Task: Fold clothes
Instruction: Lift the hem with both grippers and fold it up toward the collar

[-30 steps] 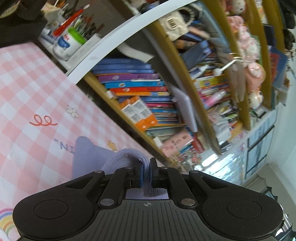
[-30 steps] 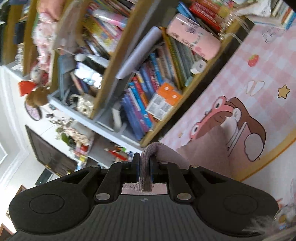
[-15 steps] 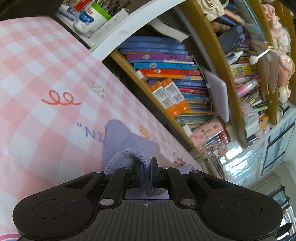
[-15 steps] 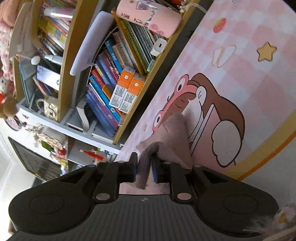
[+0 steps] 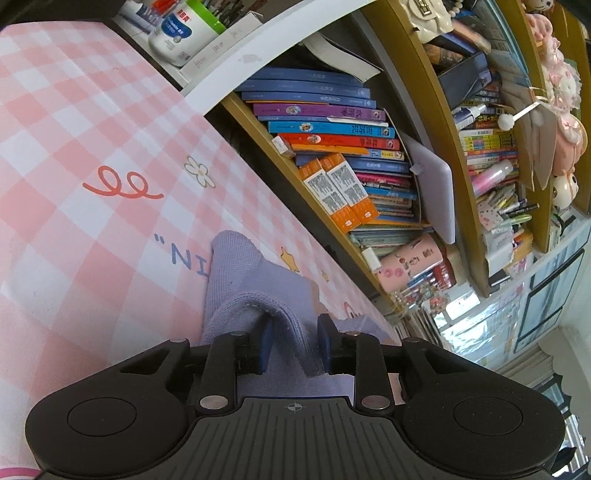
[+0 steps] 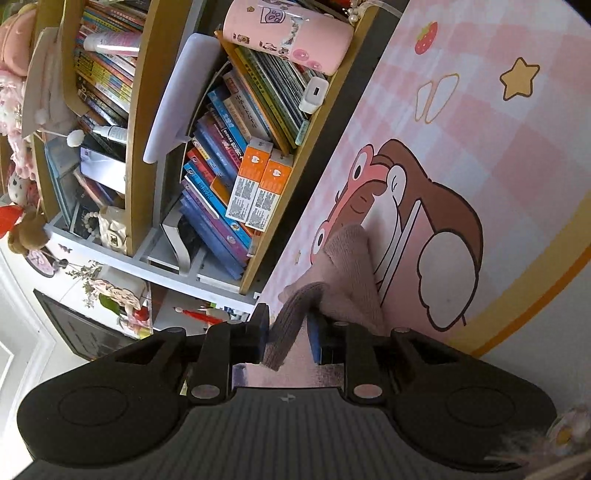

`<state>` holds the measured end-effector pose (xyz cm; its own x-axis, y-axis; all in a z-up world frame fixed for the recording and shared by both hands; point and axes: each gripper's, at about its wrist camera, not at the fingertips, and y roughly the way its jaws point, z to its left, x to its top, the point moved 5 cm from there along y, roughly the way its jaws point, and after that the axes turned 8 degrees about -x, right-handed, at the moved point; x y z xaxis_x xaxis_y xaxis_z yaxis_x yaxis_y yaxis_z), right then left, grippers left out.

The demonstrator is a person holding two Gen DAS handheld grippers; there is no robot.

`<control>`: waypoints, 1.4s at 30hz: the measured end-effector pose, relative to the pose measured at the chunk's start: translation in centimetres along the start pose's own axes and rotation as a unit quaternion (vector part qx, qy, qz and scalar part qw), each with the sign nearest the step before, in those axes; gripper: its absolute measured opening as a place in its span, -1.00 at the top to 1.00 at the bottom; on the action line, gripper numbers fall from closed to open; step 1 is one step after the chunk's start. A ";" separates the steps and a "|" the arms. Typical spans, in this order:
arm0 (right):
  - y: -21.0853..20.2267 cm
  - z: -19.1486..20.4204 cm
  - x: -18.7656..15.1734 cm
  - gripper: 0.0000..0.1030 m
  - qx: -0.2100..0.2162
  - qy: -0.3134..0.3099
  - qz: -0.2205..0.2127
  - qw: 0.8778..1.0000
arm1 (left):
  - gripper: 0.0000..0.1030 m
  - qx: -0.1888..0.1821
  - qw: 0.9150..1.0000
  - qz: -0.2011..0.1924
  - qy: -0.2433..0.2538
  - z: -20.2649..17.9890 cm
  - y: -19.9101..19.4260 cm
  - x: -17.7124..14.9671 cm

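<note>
Left wrist view: the black body of the left gripper [image 5: 293, 341] fills the bottom of the frame. Its two blue-padded fingers [image 5: 266, 345] stand a little apart, having just been opening, with a fold of lavender knitted cloth [image 5: 258, 280] standing up between them. The fold leans toward the right pad, and a gap shows on the left side, so the pads no longer pinch it. Beyond the fingers, the cloth lies flat at the lower centre of the frame on a pink and white checked mat [image 5: 74, 147], its far corner beside blue printed letters. Past the mat, across the upper right, a bookshelf [image 5: 369, 155] holds stacked books and two orange boxes [image 5: 338, 192].

Right wrist view: the right gripper [image 6: 286, 334] likewise fills the bottom of the frame. Its fingers [image 6: 263, 334] are slightly parted and have just been opening. A grey-pink ridge of the same kind of knitted cloth [image 6: 347, 273] hangs between them, touching neither pad clearly. The rest of this cloth lies just ahead, at the centre of the frame, on a pink mat [image 6: 498, 155] printed with a brown-haired cartoon figure [image 6: 424, 229]. Farther off, on the upper left, the crowded bookshelf [image 6: 229, 147] shows again, with a pink cylindrical case [image 6: 288, 33] on top of the books.
</note>
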<state>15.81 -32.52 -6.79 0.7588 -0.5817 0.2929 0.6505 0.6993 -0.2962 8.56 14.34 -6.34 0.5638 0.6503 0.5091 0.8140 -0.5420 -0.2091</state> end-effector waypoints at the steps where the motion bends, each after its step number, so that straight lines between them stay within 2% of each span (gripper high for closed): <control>1: 0.0 0.0 0.0 0.59 0.000 0.000 0.000 1.000 | 0.47 0.000 1.000 0.000 -0.001 0.0 0.0 0.0; 33: 0.1 0.0 0.1 0.58 0.001 0.000 0.000 1.000 | 0.45 -0.006 1.000 -0.001 -0.010 0.3 -0.1 0.1; 36: 0.0 0.5 0.0 0.48 -0.002 -0.021 -0.002 1.000 | 0.33 -0.006 1.000 -0.009 -0.009 0.2 -0.3 0.2; 40: 0.0 1.4 -0.2 0.29 -0.006 -0.056 -0.006 0.998 | 0.31 -0.007 1.000 -0.010 -0.008 0.2 -0.2 0.2; 42: 0.0 1.5 -0.3 0.27 -0.005 -0.062 -0.006 0.998 | 0.31 -0.007 1.000 -0.010 -0.008 0.2 -0.2 0.2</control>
<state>15.54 -31.72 -5.50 0.7409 -0.5339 0.4073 0.6609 0.6872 -0.3015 8.53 14.71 -6.30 0.5493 0.6702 0.4992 0.8234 -0.5360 -0.1865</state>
